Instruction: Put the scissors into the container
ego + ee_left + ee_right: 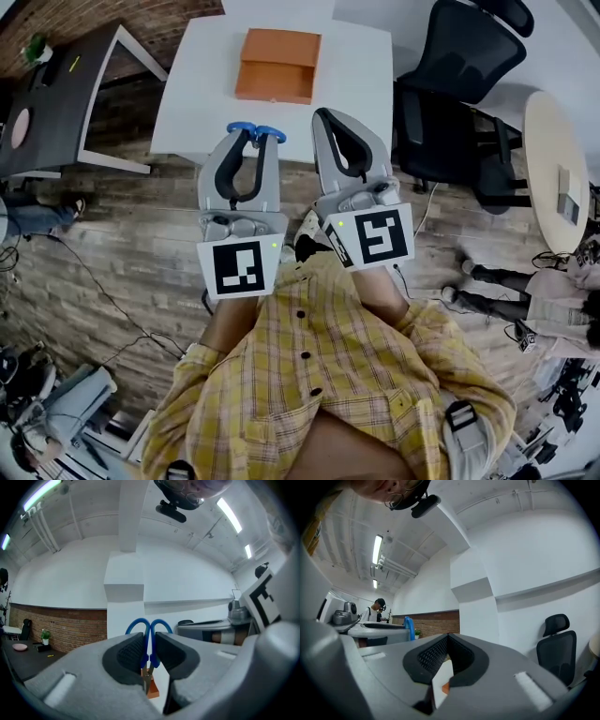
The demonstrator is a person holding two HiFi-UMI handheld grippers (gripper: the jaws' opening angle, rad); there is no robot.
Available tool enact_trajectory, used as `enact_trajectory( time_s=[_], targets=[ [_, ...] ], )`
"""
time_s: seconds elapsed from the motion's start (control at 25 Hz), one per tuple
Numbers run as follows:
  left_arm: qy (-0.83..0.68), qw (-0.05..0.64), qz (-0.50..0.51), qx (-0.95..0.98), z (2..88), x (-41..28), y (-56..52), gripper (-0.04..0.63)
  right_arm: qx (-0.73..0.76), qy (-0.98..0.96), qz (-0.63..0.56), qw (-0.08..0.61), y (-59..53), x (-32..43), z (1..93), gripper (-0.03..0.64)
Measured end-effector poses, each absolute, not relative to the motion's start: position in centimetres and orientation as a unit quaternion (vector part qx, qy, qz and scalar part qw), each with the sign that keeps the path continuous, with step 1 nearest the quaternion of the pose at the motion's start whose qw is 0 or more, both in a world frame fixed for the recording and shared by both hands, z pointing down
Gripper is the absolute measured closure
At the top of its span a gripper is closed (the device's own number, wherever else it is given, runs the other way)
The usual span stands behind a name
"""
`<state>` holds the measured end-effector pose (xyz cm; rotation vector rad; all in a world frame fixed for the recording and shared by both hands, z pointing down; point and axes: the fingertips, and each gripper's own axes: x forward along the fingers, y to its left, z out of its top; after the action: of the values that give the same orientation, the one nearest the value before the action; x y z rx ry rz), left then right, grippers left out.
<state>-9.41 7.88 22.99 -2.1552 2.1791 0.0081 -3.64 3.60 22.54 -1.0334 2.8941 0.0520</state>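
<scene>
Blue scissors [255, 130] are pinched tight in the left claw [253, 142]. The two round handle loops stick out past its tips, and the blades run back between the pads [127, 657]. The left gripper view shows both pads pressing on the scissors just under the loops. The right claw [325, 118] sits beside it at 3 o'clock, squeezed closed with nothing in it. The orange box [278, 64] rests on the white table [192, 94], up at 12 o'clock from both claws and well apart from them. The scissors hang by the near edge of the table, not over the box yet. So I think this is the carrying step: the scissors are in the claw but not put away. Next, the left claw should go forward toward 12 o'clock until the scissors are right over the box. Then it should come down low and let go. The right claw looks to have no job here and can keep out of the way.
</scene>
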Motion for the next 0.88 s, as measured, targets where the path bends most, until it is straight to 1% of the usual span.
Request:
enact_trajectory(
  time_s=[0.28, 0.48, 0.68, 0.88],
  targets=[
    [0.710, 0.043, -0.009, -0.702, 23.5, -10.9, 2.4, 0.509, -0.339, 0.940, 0.013, 0.038, -1.5, -4.1, 23.0, 0.611],
    [0.707, 0.050, -0.015, -0.705, 23.7, -10.7, -1.3, 0.509, -0.344, 0.938, 0.013, 0.049, -4.9, -3.4, 22.8, 0.611],
    [0.708, 0.058, -0.023, -0.704, 24.0, -9.9, -3.5, 0.509, -0.338, 0.939, 0.015, 0.057, -7.1, -2.7, 22.8, 0.611],
    [0.708, 0.056, -0.025, -0.703, 24.1, -10.5, -4.8, 0.509, -0.338, 0.940, 0.013, 0.052, -8.4, -3.3, 22.9, 0.611]
  ],
)
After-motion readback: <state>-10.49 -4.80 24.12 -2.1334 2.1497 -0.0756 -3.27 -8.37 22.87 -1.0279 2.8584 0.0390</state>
